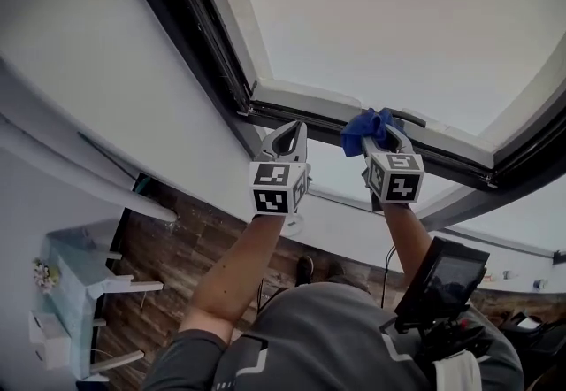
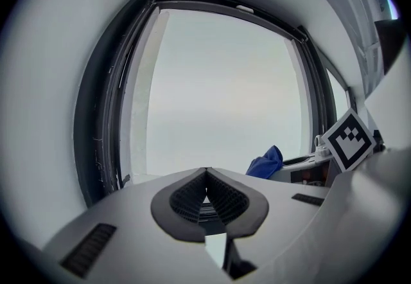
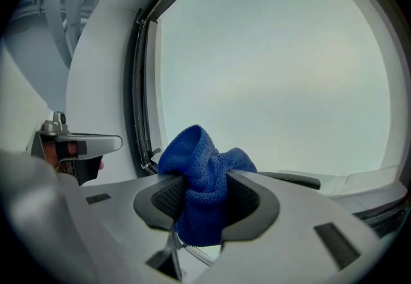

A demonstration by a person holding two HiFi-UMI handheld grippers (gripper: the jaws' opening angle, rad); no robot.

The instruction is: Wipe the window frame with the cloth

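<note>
A blue cloth point(image 1: 367, 126) is bunched between the jaws of my right gripper point(image 1: 382, 143), which is shut on it and held up against the lower rail of the window frame point(image 1: 305, 108). In the right gripper view the cloth point(image 3: 204, 177) bulges out past the pads, with the dark frame point(image 3: 137, 96) running up at the left. My left gripper point(image 1: 285, 137) is shut with nothing in it, just left of the cloth and close under the same rail. From the left gripper view the cloth point(image 2: 266, 163) shows at the right, below the pane.
A white window handle point(image 3: 82, 143) sticks out at the left of the right gripper view. Below me are a wooden floor point(image 1: 177, 248), a light blue table point(image 1: 66, 292) at the left and a black device point(image 1: 442, 279) at my right side.
</note>
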